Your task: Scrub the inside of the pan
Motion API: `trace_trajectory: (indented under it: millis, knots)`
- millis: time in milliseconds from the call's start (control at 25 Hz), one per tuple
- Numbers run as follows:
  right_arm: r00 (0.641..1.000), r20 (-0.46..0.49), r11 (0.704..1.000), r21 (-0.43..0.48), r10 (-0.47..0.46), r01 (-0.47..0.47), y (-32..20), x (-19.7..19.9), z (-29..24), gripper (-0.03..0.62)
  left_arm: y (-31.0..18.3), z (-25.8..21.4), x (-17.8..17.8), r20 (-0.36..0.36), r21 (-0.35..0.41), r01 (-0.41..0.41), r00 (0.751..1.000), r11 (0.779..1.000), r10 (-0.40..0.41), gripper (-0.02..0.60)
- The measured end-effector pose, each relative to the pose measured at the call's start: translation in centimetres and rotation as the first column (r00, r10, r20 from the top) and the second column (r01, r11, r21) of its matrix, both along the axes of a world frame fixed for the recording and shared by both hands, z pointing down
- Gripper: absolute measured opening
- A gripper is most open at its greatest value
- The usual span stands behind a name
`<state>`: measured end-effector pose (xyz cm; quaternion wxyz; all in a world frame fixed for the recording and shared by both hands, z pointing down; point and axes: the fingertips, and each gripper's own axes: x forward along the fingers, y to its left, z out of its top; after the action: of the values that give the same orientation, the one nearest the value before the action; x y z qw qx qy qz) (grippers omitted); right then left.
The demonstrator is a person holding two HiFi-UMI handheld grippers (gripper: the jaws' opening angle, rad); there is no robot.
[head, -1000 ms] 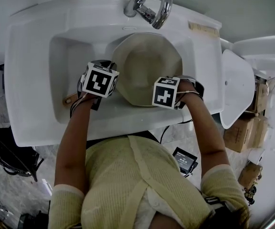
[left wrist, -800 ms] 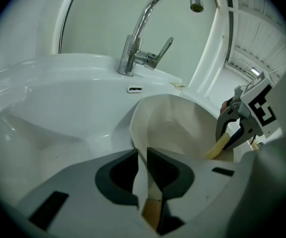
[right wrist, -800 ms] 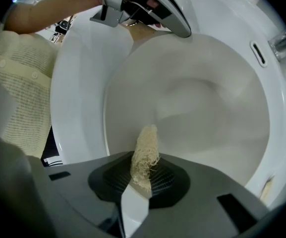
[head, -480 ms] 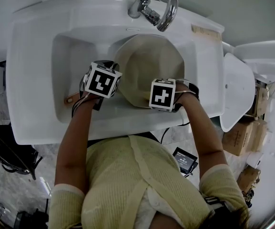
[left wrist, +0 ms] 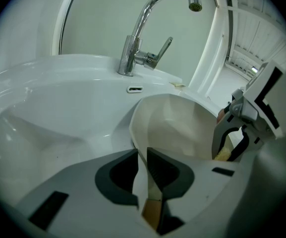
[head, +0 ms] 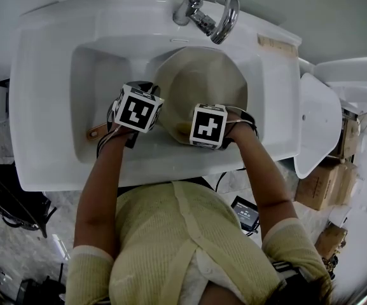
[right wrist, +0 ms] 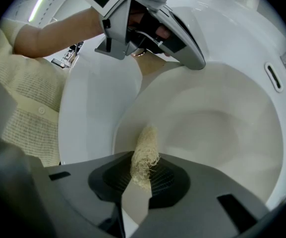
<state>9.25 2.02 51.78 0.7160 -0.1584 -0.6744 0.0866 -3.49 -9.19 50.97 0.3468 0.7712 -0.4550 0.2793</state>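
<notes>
Head view: marker cubes (head: pixel 137 108) cover both sets of jaws and the pan's (head: pixel 199 81) near rim. Its handle (left wrist: pixel 151 207) is mostly hidden under the left gripper (left wrist: pixel 143 162); only the wooden tip (head: pixel 96 132) sticks out at 8 o'clock of the pan. Left jaws pinch that handle. The right gripper (right wrist: pixel 143 170) clamps a fibrous scrubber (right wrist: pixel 145 152) (tip inside the pan, probably touching the wall by the near rim). Pan sits tilted in the sink (head: pixel 43 107) basin, right side, rim close to the basin wall at 3 o'clock. Bare basin at 9 o'clock. Faucet (head: pixel 208 8) overhangs at 12 o'clock.
</notes>
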Motion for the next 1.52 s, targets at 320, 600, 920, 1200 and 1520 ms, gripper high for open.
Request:
trace_trajectory:
  millis: [320, 600, 920, 1200, 1520]
  knots:
    - [0.992, 0.102, 0.997, 0.013, 0.069, -0.071, -0.6, -2.7, 0.4, 0.087, 0.1, 0.0, 0.0, 0.006, -0.001, 0.000, 1.000, 1.000, 0.000, 0.101]
    - [0.975, 0.181, 0.987, 0.068, 0.130, -0.144, -1.7, -4.6, 0.7, 0.087, 0.1, 0.0, 0.0, 0.013, 0.006, 0.000, 1.000, 1.000, 0.000, 0.101]
    - [0.939, 0.279, 0.950, 0.179, 0.202, -0.257, -4.1, -4.9, 0.2, 0.087, 0.2, 0.1, 0.0, 0.019, 0.001, -0.002, 1.000, 1.000, 0.002, 0.101]
    - [0.910, 0.357, 0.867, 0.363, 0.210, -0.342, -8.3, -2.4, -1.7, 0.087, 0.2, 0.1, -0.1, 0.010, 0.000, 0.002, 1.000, 1.000, -0.002, 0.101]
    - [0.905, 0.347, 0.818, 0.426, 0.248, -0.387, -10.8, 1.0, -2.2, 0.087, 0.4, 0.0, -0.1, 0.005, -0.007, 0.006, 1.000, 1.000, -0.006, 0.101]
